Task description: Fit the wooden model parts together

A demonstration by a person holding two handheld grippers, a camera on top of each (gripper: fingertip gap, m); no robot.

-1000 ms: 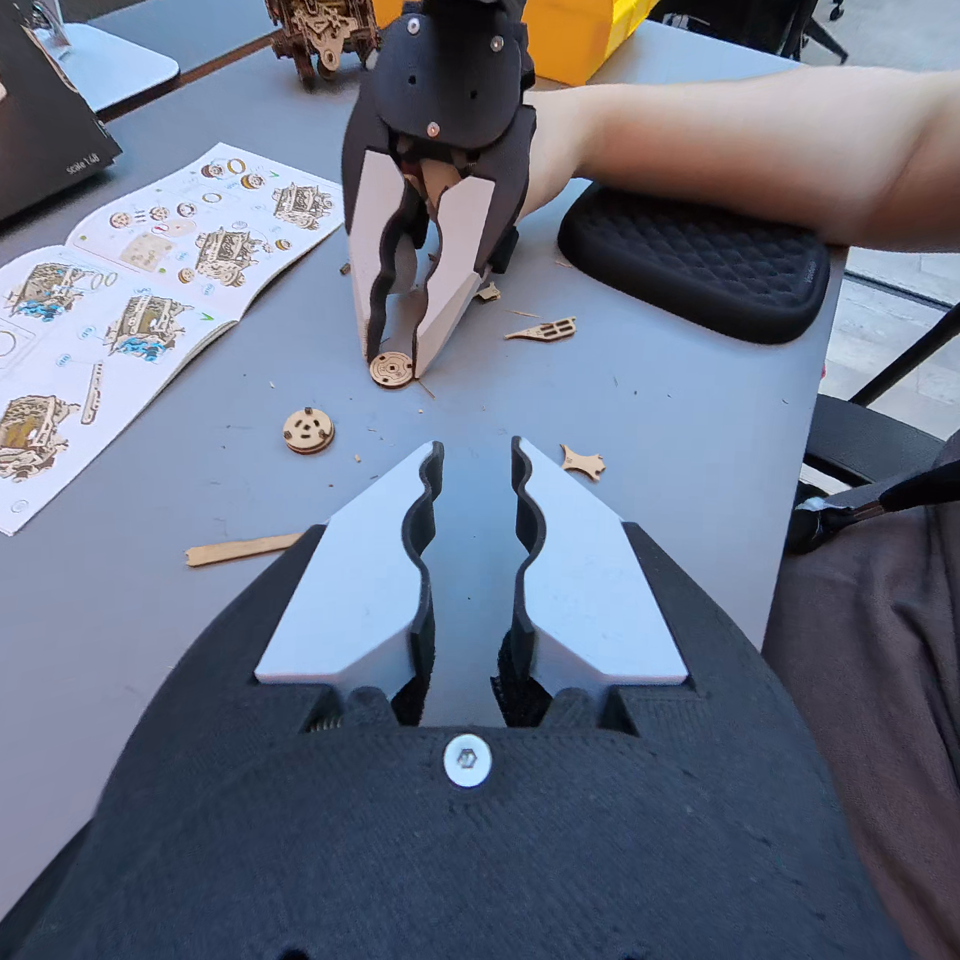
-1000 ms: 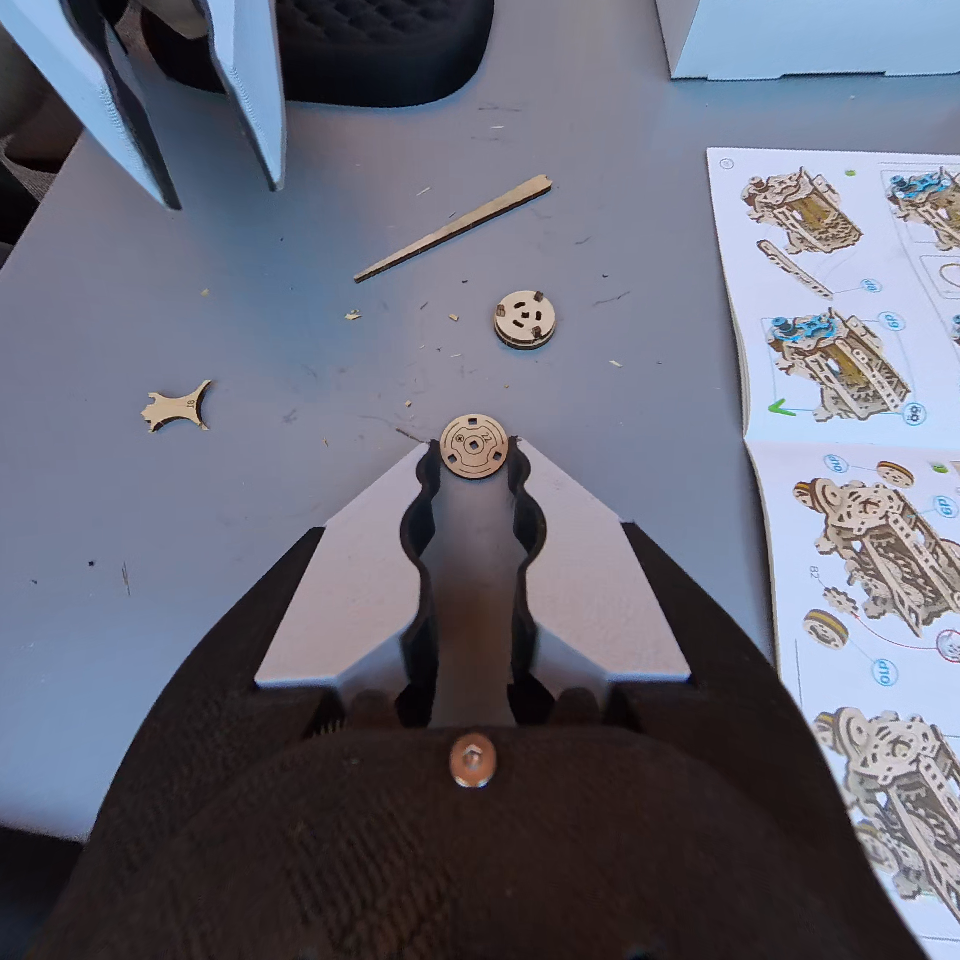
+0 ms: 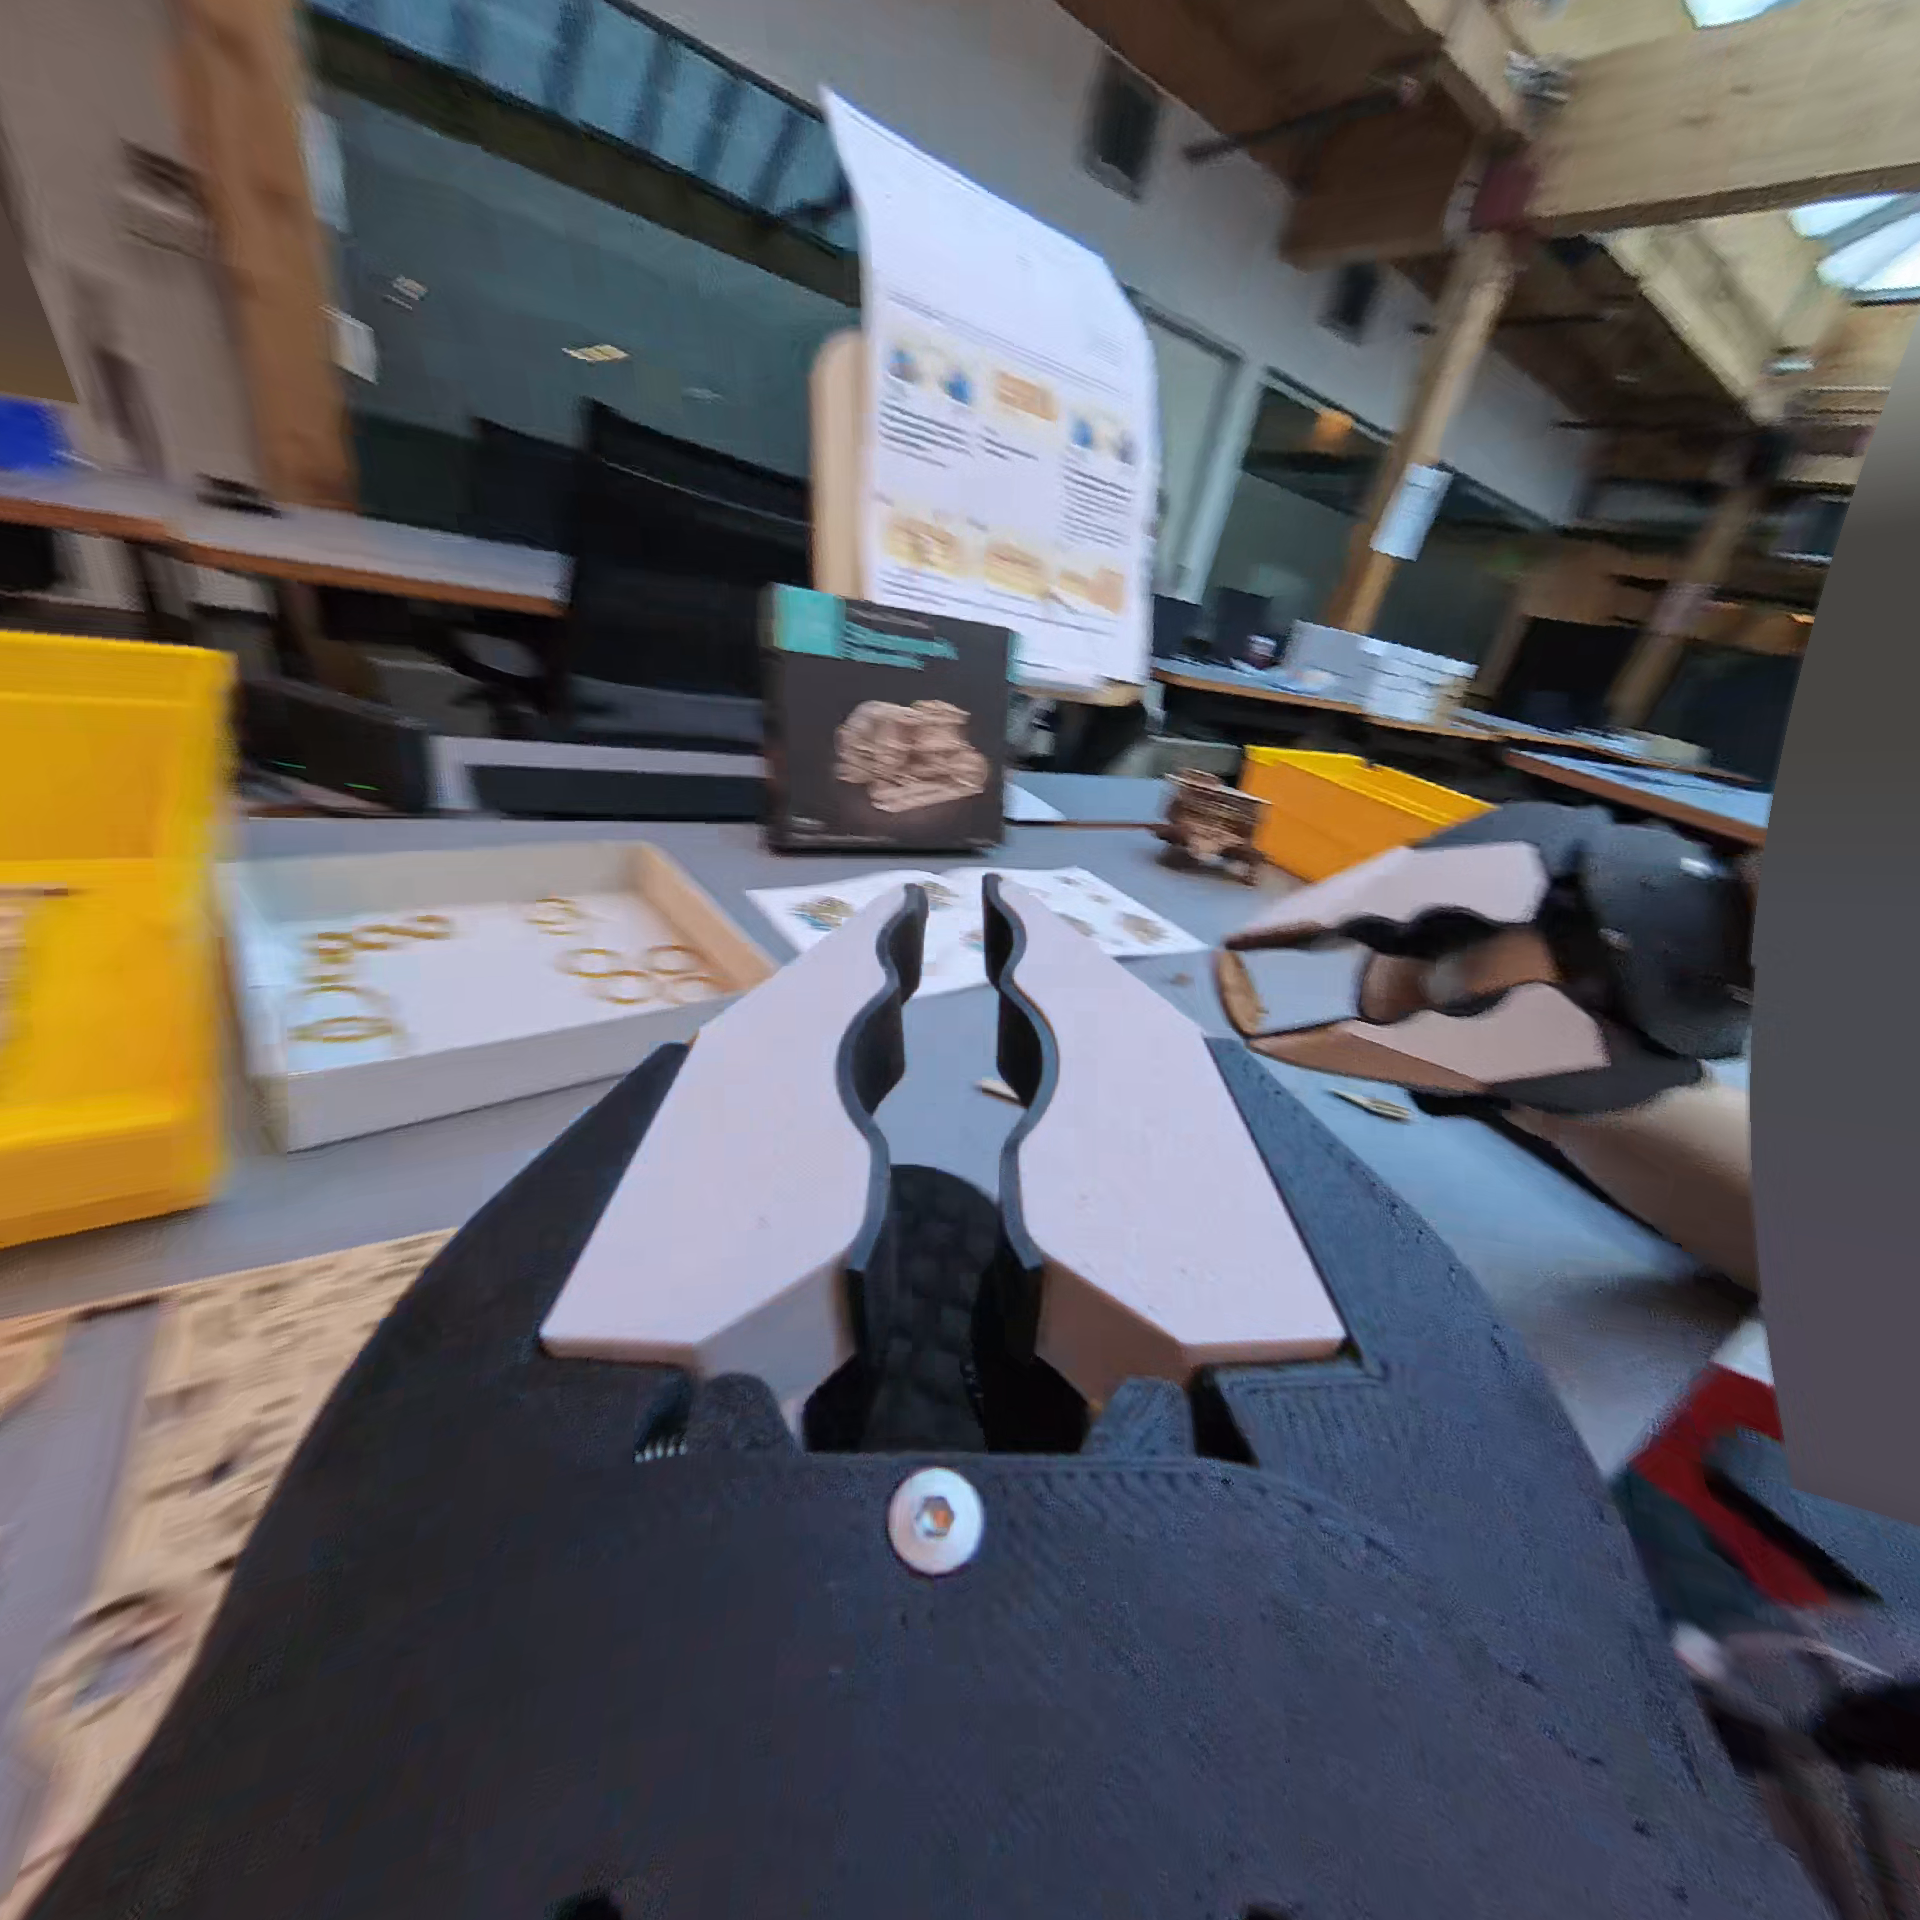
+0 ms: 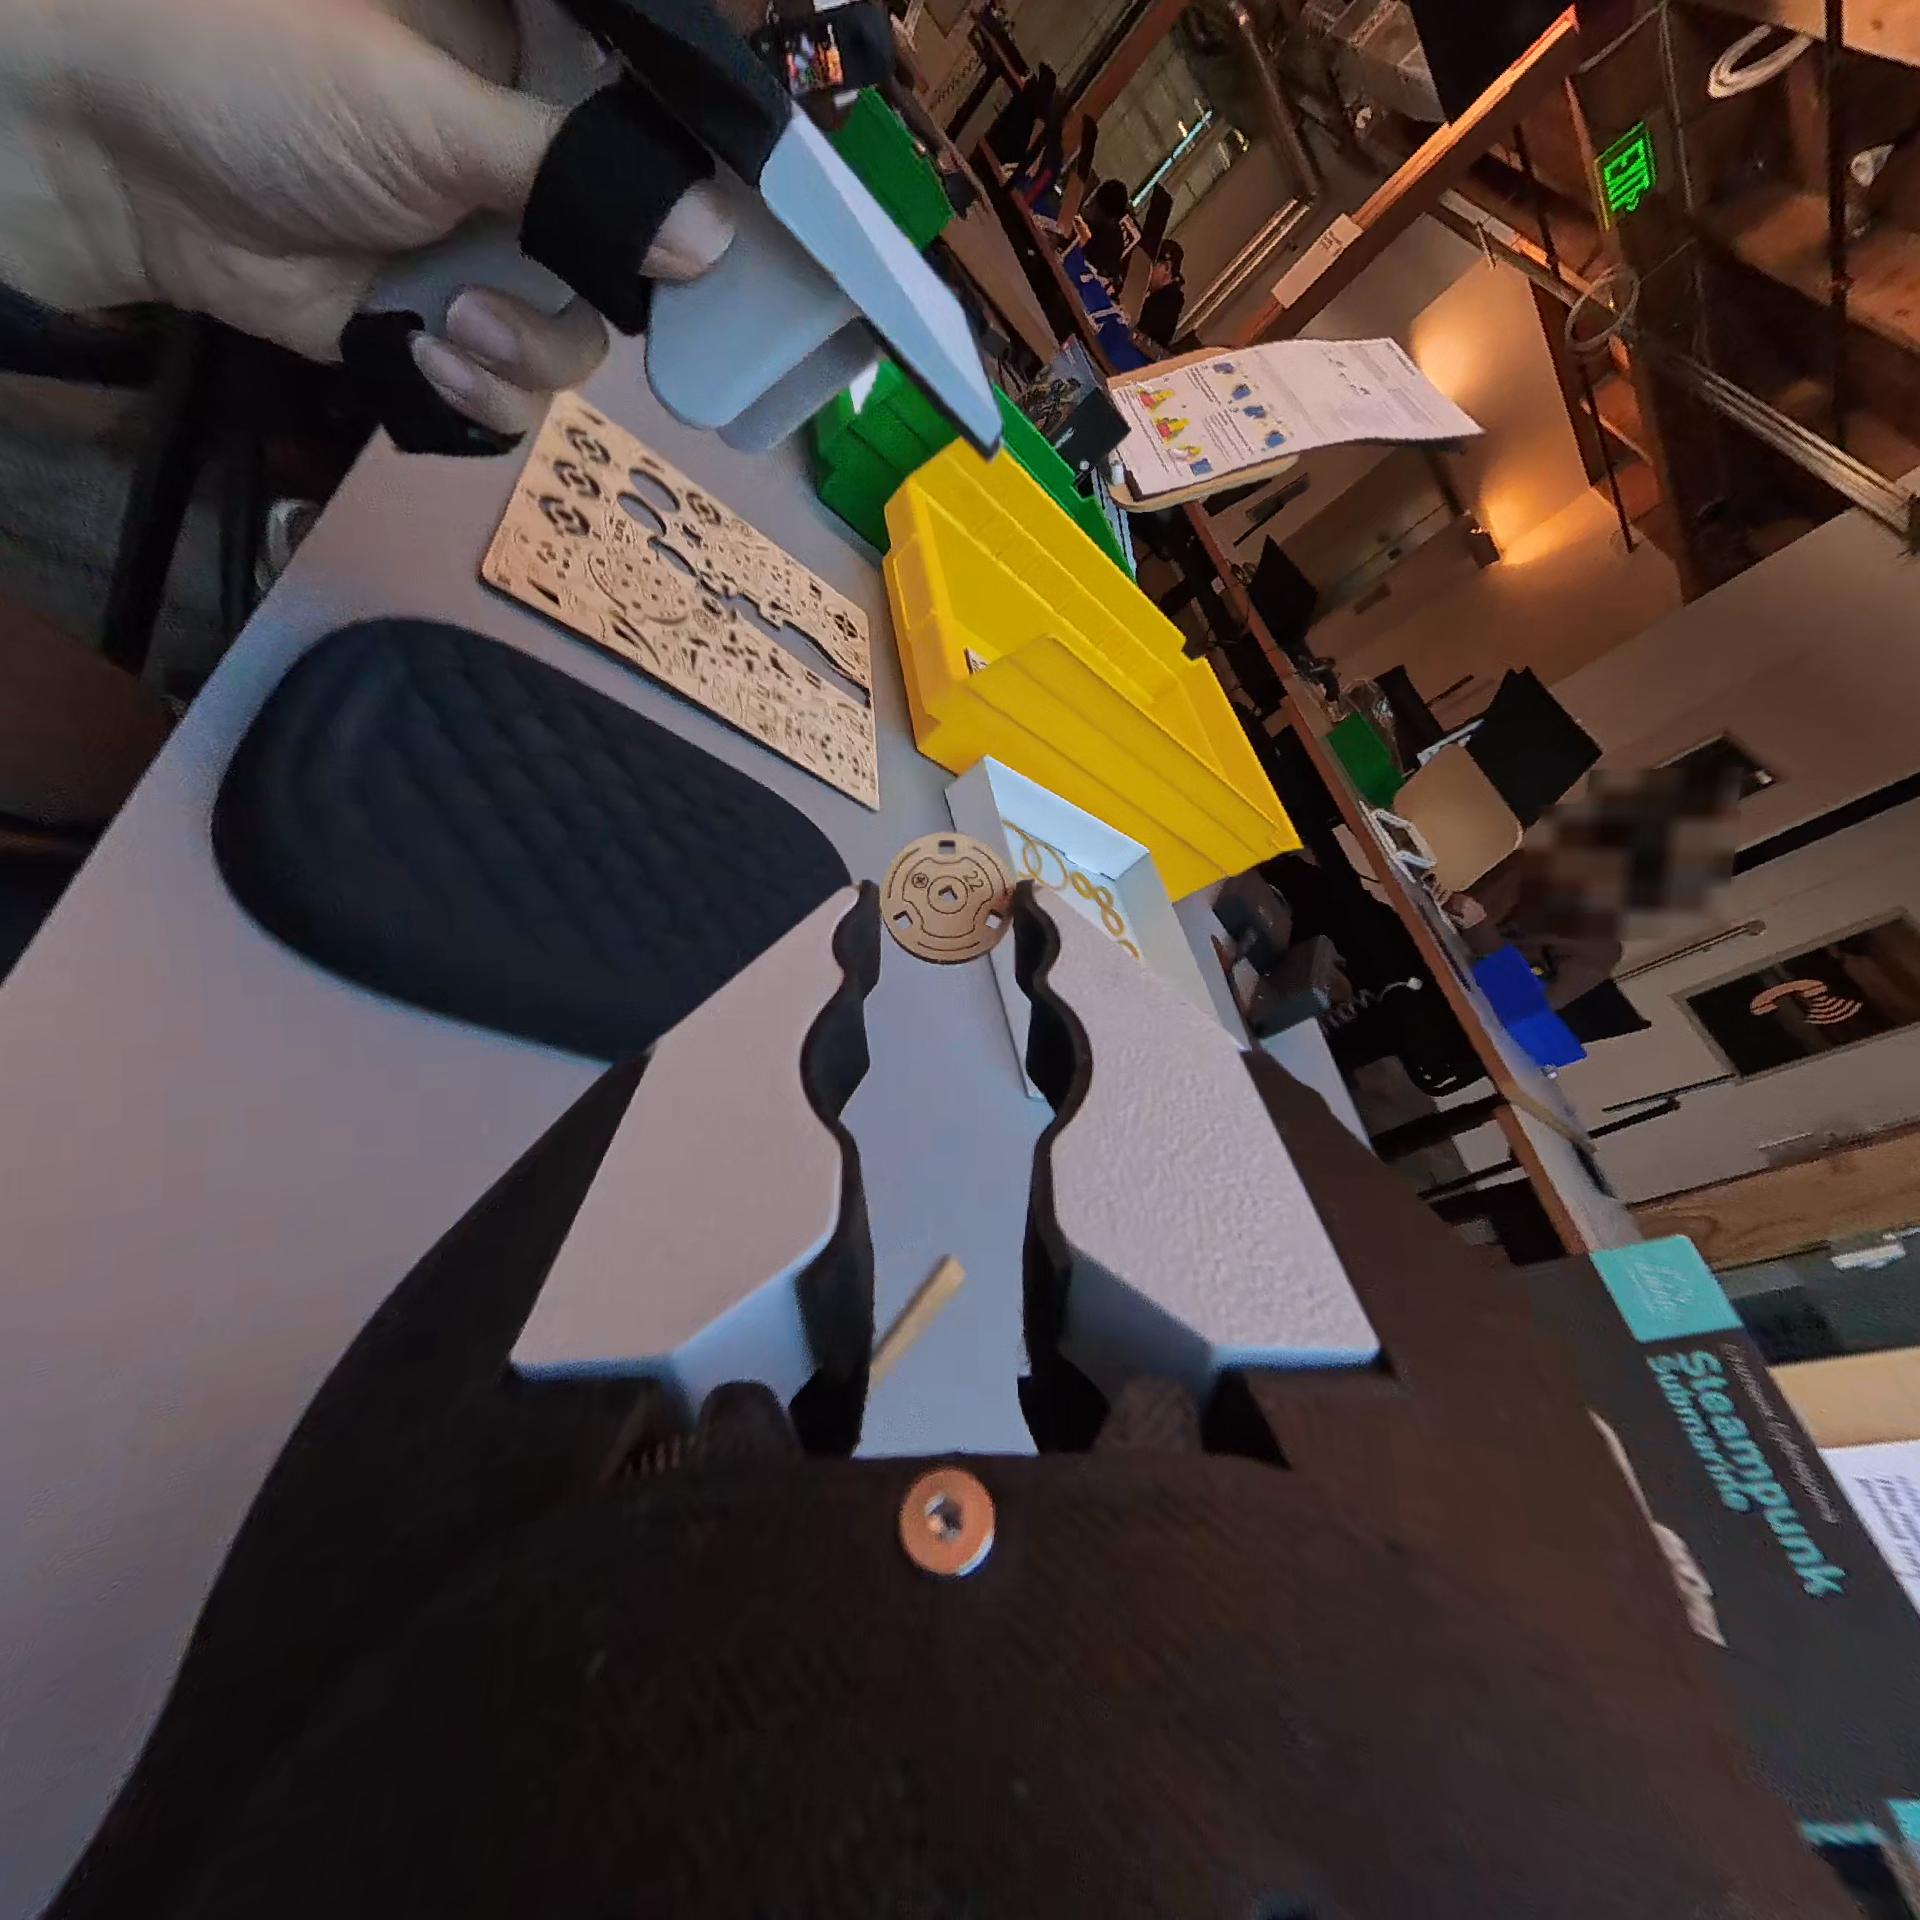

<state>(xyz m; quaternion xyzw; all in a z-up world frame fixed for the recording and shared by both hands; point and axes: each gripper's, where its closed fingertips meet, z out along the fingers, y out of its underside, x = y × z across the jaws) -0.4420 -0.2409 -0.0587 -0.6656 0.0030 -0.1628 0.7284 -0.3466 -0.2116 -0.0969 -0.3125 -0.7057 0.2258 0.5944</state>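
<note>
Both grippers raised, right gripper (image 4: 945, 914) tilted, pinching wooden disc (image 4: 943, 900)

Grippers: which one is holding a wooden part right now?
The right gripper: a round wooden disc is pinched between its fingertips. The left gripper has a narrow gap at its tips and nothing in it.

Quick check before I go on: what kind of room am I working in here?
Likely a shared workshop or lab: rows of long worktables, stacked yellow parts bins, exposed timber beams overhead, and a laser-cut wooden parts sheet on the grey table.
</note>
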